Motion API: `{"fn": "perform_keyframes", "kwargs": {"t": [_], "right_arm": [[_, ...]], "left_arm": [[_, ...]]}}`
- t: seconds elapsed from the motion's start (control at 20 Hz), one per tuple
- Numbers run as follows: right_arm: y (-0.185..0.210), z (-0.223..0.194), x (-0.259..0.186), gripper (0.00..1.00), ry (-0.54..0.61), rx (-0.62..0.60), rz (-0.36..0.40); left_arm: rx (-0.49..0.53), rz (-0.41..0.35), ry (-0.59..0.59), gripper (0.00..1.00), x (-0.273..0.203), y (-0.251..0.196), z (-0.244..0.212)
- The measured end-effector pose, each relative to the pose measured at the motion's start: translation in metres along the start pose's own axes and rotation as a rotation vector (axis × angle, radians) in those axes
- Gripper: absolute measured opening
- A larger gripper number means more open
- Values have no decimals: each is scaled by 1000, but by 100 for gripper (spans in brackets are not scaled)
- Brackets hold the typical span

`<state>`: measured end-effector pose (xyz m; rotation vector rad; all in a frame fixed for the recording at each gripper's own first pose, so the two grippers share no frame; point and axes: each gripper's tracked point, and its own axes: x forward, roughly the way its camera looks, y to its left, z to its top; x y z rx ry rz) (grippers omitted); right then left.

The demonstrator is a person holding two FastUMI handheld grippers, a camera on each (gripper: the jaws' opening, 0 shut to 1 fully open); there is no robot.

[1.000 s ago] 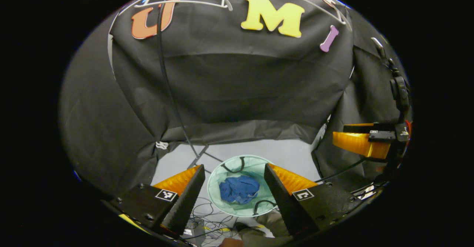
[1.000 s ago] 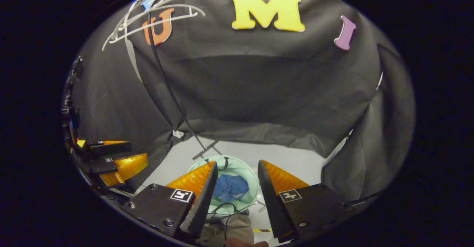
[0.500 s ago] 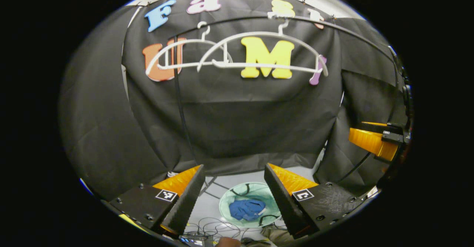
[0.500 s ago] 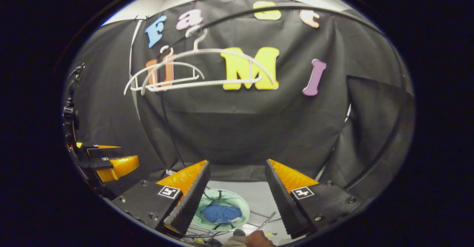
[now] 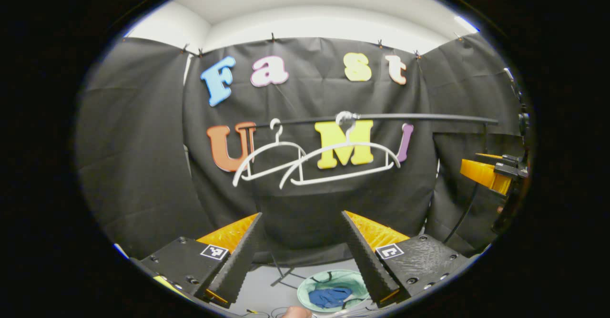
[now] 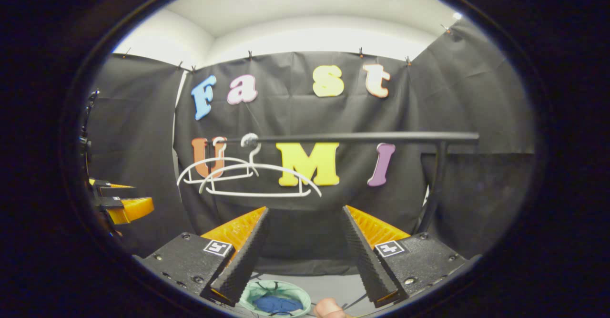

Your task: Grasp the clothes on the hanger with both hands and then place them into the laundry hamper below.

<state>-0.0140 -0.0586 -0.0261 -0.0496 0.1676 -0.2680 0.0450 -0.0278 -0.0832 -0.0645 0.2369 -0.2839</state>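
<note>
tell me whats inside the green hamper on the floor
A crumpled blue garment lies inside the laundry hamper, filling much of its bottom. Anything beneath the cloth is covered, and the left gripper's finger hides part of the rim.

No word, number or brand can be read on any object here. The only marks are small square black-and-white coded tags. The left gripper carries one on the flat base of each finger, the near-left tag and the near-right tag. The right gripper carries a matching pair. Their patterns are blocky shapes, not letters or digits.
</note>
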Motion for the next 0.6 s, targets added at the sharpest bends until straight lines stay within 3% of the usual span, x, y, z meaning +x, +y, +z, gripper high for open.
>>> {"fn": "perform_keyframes", "kwargs": {"t": [0.35, 0.6], "right_arm": [[-21, 59, -69, 94, -177, -24, 138], [-40, 79, -106, 97, -247, -12, 210]], "left_arm": [[-1, 126, -237, 100, -93, -28, 78], [19, 171, -299, 100, -159, -69, 89]]}}
